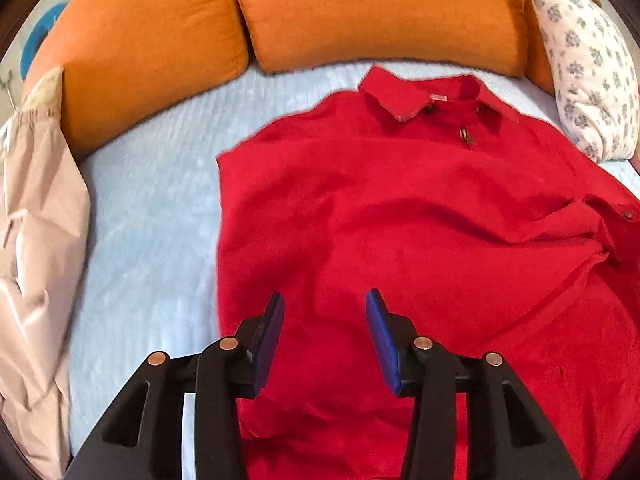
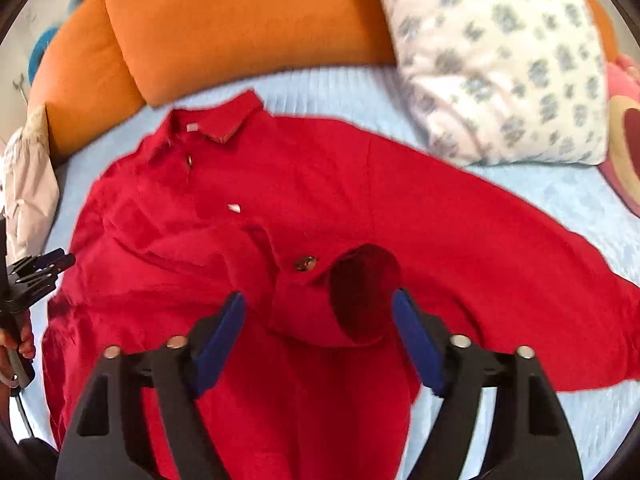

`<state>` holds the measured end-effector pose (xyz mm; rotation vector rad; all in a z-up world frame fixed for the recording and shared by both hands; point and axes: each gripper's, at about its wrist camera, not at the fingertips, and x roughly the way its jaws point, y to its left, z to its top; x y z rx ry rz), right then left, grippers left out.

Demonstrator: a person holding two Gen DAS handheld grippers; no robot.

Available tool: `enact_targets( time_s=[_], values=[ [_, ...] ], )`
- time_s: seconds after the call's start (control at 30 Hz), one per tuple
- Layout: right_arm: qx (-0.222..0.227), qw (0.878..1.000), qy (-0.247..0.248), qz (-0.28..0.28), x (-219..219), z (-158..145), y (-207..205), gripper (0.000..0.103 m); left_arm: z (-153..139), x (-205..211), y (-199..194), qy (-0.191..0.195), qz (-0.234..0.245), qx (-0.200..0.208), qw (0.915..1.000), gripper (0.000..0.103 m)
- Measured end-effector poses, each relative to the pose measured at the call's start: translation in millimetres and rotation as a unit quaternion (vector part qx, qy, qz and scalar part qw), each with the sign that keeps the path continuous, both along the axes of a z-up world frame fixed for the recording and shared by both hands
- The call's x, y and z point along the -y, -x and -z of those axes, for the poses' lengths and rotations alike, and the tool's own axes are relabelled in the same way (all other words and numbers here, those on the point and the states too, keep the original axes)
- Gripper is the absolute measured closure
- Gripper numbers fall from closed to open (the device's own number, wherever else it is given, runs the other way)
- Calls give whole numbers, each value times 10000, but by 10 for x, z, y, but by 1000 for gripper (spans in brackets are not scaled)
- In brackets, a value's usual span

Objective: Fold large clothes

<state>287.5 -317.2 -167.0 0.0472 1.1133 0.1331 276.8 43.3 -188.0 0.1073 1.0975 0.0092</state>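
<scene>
A large red collared shirt (image 1: 400, 216) lies front up on a light blue bed sheet (image 1: 152, 216), collar (image 1: 404, 98) toward the cushions. Its left sleeve lies folded in across the body. My left gripper (image 1: 325, 304) is open and empty, hovering over the shirt's lower left part. In the right wrist view the shirt (image 2: 460, 224) has its right sleeve spread out to the right, and the folded sleeve's cuff (image 2: 360, 292) with a brown button (image 2: 306, 263) lies on the body. My right gripper (image 2: 320, 304) is open, fingers either side of that cuff. The left gripper (image 2: 36, 272) shows at the left edge.
Two orange cushions (image 1: 360, 12) line the back of the bed. A white floral pillow (image 1: 588, 72) lies at the right, with a pink plush item (image 2: 624, 132) beyond it. A beige garment (image 1: 36, 240) lies bunched at the left edge.
</scene>
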Motion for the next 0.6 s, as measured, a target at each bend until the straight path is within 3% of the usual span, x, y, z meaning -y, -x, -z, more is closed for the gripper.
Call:
enact_targets(
  time_s=[0.17, 0.2, 0.3, 0.47, 0.6],
  values=[
    [-336, 9994, -94, -50, -60, 387, -232, 91, 289, 21, 38, 2, -114, -227, 9997, 55],
    [-364, 9992, -148, -70, -58, 406, -253, 95, 319, 27, 56, -27, -105, -213, 9997, 55],
    [-181, 9987, -454, 118, 47, 323, -366, 98, 338, 59, 106, -192, -13, -53, 9998, 53],
    [156, 9926, -1018, 641, 405, 23, -609, 98, 340, -22, 96, -140, -154, 2, 9998, 49],
    [-150, 9866, -1356, 900, 595, 196, -860, 98, 375, 17, 120, -314, -67, 104, 9994, 45]
  ],
)
